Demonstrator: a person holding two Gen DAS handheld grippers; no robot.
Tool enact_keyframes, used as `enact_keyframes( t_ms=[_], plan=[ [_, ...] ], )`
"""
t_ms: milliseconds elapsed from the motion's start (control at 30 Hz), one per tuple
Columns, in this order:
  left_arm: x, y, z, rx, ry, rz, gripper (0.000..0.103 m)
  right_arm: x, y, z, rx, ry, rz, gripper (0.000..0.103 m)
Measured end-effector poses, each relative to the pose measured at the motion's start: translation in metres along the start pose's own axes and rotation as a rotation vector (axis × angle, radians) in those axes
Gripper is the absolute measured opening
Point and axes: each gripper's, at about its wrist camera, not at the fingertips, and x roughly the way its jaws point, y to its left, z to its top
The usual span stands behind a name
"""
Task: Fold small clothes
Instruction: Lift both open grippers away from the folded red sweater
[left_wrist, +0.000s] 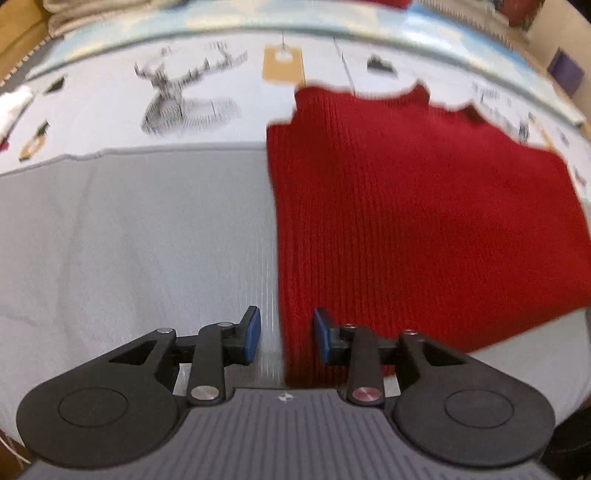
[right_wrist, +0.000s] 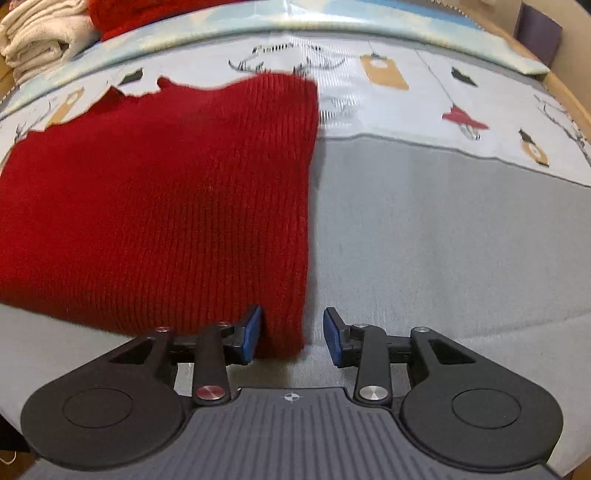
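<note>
A red ribbed knit garment (left_wrist: 424, 221) lies folded flat on the grey mat (left_wrist: 147, 240). In the left wrist view its left edge runs down between the blue pads (left_wrist: 253, 332) of my left gripper (left_wrist: 287, 334). The jaws stand apart, with a strip of bare mat between the left pad and the cloth. In the right wrist view the knit (right_wrist: 166, 203) fills the left half. Its near right corner sits between the pads of my right gripper (right_wrist: 292, 334), beside the left pad (right_wrist: 253, 332) and clear of the right pad. Neither gripper pinches the cloth.
Beyond the grey mat (right_wrist: 443, 240) lies a pale printed cloth (right_wrist: 406, 107) with deer and tag pictures. Folded white towels (right_wrist: 40, 37) and another red item (right_wrist: 147, 14) are stacked at the far left. A purple box (right_wrist: 539, 33) stands at the far right.
</note>
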Motion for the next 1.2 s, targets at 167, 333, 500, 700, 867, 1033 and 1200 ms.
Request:
enact_keyframes(
  t_ms=[167, 333, 500, 700, 867, 1033, 1200],
  plan=[
    [-0.007, 0.001, 0.005, -0.035, -0.048, -0.019, 0.036, -0.010, -0.001, 0.002, 0.025, -0.052, -0.005, 0.040],
    [0.010, -0.003, 0.002, 0.002, 0.062, 0.058, 0.050, -0.001, -0.001, 0.001, 0.015, -0.009, -0.046, 0.048],
    [-0.006, -0.002, 0.007, -0.023, -0.022, 0.040, 0.050, -0.011, 0.000, 0.006, 0.030, -0.077, -0.050, 0.048],
    [-0.010, 0.003, 0.011, -0.059, -0.069, 0.041, 0.050, -0.030, 0.000, 0.013, 0.052, -0.197, -0.074, 0.049],
    [-0.046, -0.007, 0.013, 0.001, -0.279, 0.106, 0.050, -0.052, 0.002, 0.018, 0.078, -0.306, -0.066, 0.049],
    [-0.098, -0.024, 0.011, 0.181, -0.460, 0.082, 0.063, -0.081, 0.008, 0.020, 0.119, -0.447, -0.052, 0.049],
    [-0.134, -0.020, -0.007, 0.185, -0.633, 0.069, 0.079, -0.103, 0.027, 0.015, 0.109, -0.531, -0.047, 0.050]
  ],
)
